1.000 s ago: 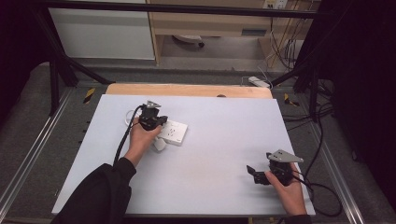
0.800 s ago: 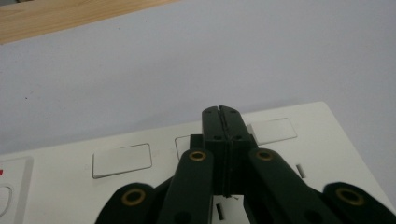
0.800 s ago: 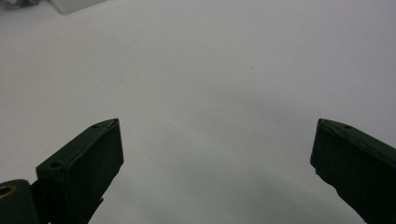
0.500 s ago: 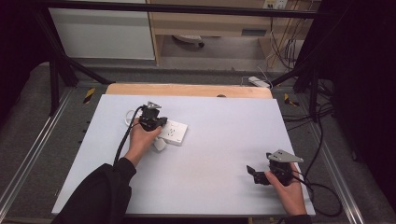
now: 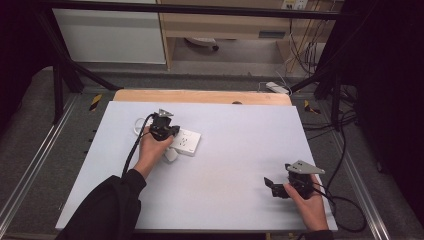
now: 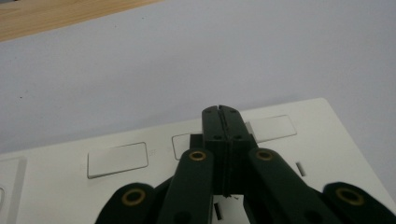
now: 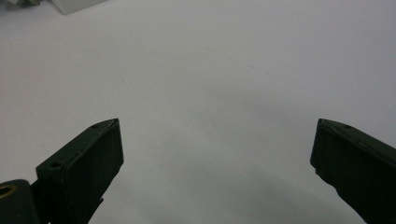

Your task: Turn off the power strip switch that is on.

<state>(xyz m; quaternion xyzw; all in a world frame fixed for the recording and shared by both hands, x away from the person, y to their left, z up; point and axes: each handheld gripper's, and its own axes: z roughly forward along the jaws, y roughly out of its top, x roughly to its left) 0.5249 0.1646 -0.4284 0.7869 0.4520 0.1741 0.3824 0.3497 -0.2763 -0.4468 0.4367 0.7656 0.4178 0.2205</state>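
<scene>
A white socket panel [image 5: 189, 143] with flat rectangular switches lies on the white table [image 5: 225, 200], left of centre. My left gripper [image 5: 169, 133] stands over the panel's left part, held by a hand. In the left gripper view its jaws are pressed together, and the gripper [image 6: 222, 111] sits just above the panel [image 6: 327, 140], between two of its switches [image 6: 117, 159], with nothing held between them. My right gripper [image 5: 274, 186] rests low near the table's front right corner. Its jaws stand wide apart, and the gripper [image 7: 217, 135] has only bare table under it.
A white cable [image 5: 138, 126] curls on the table behind the left hand. A wooden strip [image 5: 200, 96] runs along the table's far edge. Black cables [image 5: 345, 210] trail off the front right corner. Metal frame rails [image 5: 30, 170] flank the table.
</scene>
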